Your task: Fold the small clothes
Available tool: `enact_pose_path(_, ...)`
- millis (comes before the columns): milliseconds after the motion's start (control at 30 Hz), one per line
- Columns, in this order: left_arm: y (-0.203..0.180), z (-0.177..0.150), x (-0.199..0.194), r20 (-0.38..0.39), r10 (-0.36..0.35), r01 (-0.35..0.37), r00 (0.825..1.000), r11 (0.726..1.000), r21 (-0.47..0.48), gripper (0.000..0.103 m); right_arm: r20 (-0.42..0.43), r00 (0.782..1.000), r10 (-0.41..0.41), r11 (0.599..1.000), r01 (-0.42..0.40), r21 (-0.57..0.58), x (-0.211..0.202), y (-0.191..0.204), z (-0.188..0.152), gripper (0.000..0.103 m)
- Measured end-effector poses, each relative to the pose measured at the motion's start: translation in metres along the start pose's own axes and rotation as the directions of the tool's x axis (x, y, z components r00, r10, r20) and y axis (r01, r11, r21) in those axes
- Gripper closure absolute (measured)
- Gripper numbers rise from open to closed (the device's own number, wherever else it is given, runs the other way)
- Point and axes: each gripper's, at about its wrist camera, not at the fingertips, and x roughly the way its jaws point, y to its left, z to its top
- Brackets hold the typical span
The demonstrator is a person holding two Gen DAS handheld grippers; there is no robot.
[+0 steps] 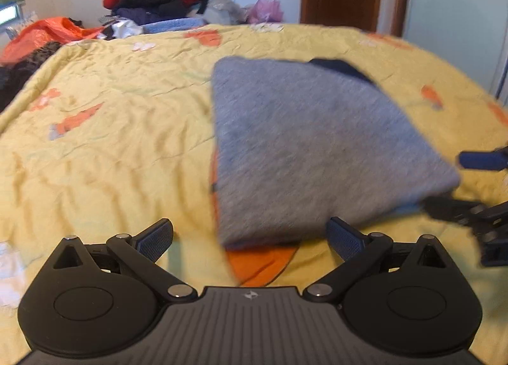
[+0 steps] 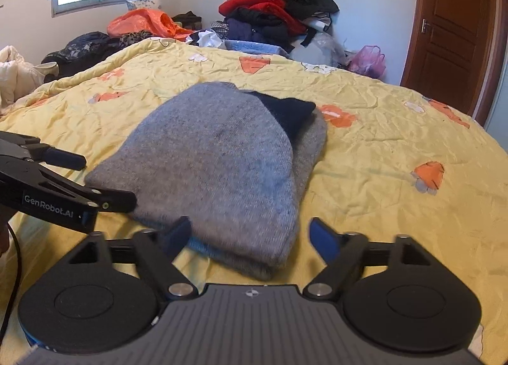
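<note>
My left gripper (image 1: 250,238) stands wide, empty, at the frame's bottom; the folded grey garment (image 1: 314,149) lies centre-right on the yellow quilt (image 1: 111,149).

Two matte black plastic handheld grippers are showing round pivot housings, silver screws and ribbed grey centre plates; the left gripper (image 2: 95,181) is wearing white "GenRobot.AI" lettering, and the right gripper (image 2: 250,238) is carrying blue textured finger pads (image 2: 324,242).

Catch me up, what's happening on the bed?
A person with two handheld grippers is folding a grey garment on the yellow quilt. It lies folded over, a dark navy part showing at its far end. The right gripper and left gripper both sit at its near edge, jaws open, holding nothing.
</note>
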Motion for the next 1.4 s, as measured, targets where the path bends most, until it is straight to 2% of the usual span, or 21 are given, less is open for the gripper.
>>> enact_pose_path(33,0.000,-0.004,0.000,0.005,0.028,-0.028,1.000,1.000,0.008,0.000,-0.009,1.000,-0.001,1.000,0.001,0.017,-0.002,-0.002,-0.005,0.017)
enact_pose_path(100,0.007,-0.012,-0.004,0.032,0.011,-0.011,0.999,1.000,-0.008,0.000,-0.024,1.000,-0.006,0.999,0.007,0.038,-0.005,-0.003,-0.017,0.017)
enact_pose_path(200,0.015,-0.016,-0.004,0.031,-0.008,0.010,0.999,0.997,-0.078,0.000,-0.038,0.999,-0.010,0.998,0.012,0.062,-0.006,-0.005,-0.029,0.014)
enact_pose_path(267,0.013,-0.017,-0.003,0.042,-0.002,0.005,0.999,0.997,-0.074,0.000,-0.029,1.000,-0.007,0.996,0.010,0.085,-0.008,-0.007,-0.029,0.010)
enact_pose_path(300,0.013,-0.018,-0.003,0.048,0.004,0.000,0.999,0.997,-0.081,0.000,-0.040,0.999,-0.001,0.996,0.005,0.091,-0.005,-0.008,-0.030,0.004)
enact_pose_path(467,0.011,-0.017,-0.001,0.063,0.009,-0.003,0.998,0.996,-0.086,0.000,-0.063,0.998,-0.013,0.997,0.018,0.071,-0.001,-0.003,-0.031,0.001)
enact_pose_path(1233,0.010,-0.012,0.005,0.070,0.006,0.001,0.998,0.995,-0.098,0.000,-0.075,0.996,-0.047,0.997,0.052,0.061,0.005,0.000,-0.028,0.000)
enact_pose_path(1400,0.018,-0.012,0.003,0.088,-0.031,0.044,0.996,0.988,-0.148,0.000,-0.075,0.996,-0.047,0.997,0.051,0.061,0.005,0.000,-0.028,0.000)
